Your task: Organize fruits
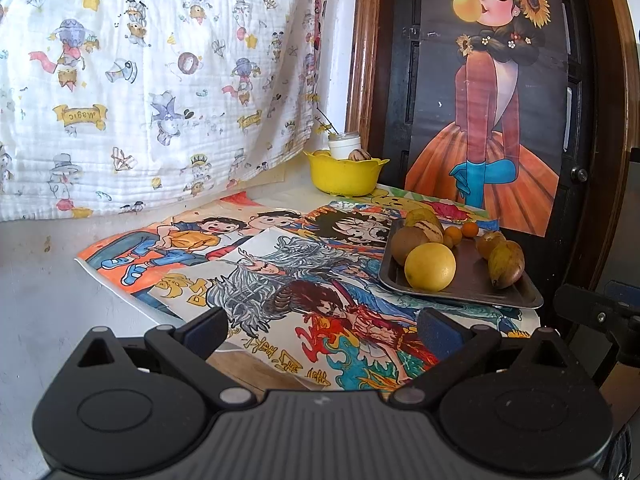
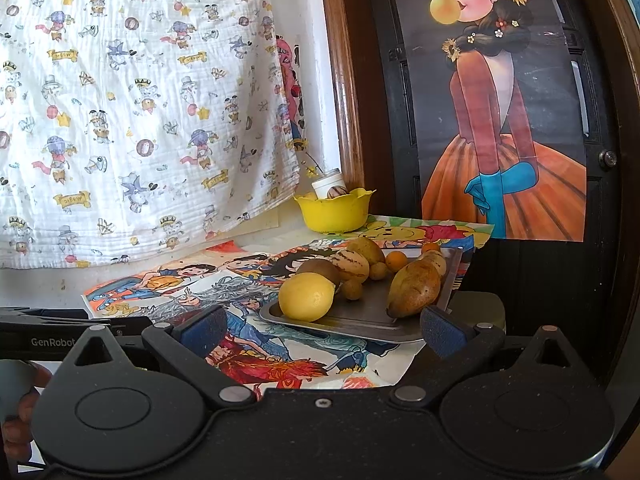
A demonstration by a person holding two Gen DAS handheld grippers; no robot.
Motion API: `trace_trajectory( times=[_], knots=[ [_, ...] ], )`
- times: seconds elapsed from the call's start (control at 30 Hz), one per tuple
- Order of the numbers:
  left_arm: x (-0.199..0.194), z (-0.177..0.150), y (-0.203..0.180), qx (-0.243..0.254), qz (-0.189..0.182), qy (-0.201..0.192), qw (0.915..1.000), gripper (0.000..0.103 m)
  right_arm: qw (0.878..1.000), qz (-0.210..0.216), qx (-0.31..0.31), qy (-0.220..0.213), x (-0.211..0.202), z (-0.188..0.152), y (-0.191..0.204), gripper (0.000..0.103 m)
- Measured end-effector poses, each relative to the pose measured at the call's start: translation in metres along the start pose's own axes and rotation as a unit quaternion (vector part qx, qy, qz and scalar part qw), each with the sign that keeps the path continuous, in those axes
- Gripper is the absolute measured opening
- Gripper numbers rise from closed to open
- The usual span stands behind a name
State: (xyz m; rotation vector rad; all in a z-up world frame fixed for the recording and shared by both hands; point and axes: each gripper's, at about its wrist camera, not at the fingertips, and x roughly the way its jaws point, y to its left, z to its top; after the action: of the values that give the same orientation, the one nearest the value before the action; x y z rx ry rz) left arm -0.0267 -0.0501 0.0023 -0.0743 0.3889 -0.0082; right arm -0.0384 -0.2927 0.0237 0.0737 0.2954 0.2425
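Nearest the lens: left gripper (image 1: 322,330) spread wide, nothing between the blue pads, hanging over the coloured drawings (image 1: 256,264). Right gripper (image 2: 322,330) likewise wide apart and empty, just short of the metal tray (image 2: 360,316). On the tray: lemon (image 2: 306,296) at the near corner, brown kiwi (image 2: 318,270) touching it from behind, striped melon (image 2: 351,265) beside the kiwi, long brownish fruit (image 2: 412,290) along the right edge, small orange kumquats (image 2: 395,260) toward the far side. Beyond the tray, against the wall: yellow bowl (image 2: 334,212) holding a white jar (image 2: 329,186) and one striped fruit (image 2: 337,192). Behind the tray: poster (image 2: 500,120) on a dark door.
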Motion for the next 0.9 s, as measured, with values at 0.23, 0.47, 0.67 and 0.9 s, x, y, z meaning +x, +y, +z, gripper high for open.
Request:
trace_trajectory(
  times=[0.23, 0.47, 0.67, 0.9],
  knots=[
    [-0.0001, -0.0002, 0.0, 0.0, 0.0, 0.0, 1.0, 0.103, 1.0, 0.0, 0.0, 0.001, -0.0001, 0.0006, 0.0011, 0.103],
    [-0.0002, -0.0001, 0.0001, 0.0, 0.0, 0.0, 1.0, 0.103, 1.0, 0.0, 0.0, 0.001, -0.0001, 0.0002, 0.0015, 0.103],
    [-0.0003, -0.0002, 0.0, -0.001, 0.0, 0.001, 1.0, 0.103, 1.0, 0.001, 0.0, 0.002, 0.0003, -0.0002, 0.0026, 0.103],
    [-0.0007, -0.0005, 0.0004, -0.001, 0.0, 0.0, 1.0, 0.103, 1.0, 0.001, 0.0, 0.003, 0.0004, -0.0003, 0.0029, 0.103]
  ],
)
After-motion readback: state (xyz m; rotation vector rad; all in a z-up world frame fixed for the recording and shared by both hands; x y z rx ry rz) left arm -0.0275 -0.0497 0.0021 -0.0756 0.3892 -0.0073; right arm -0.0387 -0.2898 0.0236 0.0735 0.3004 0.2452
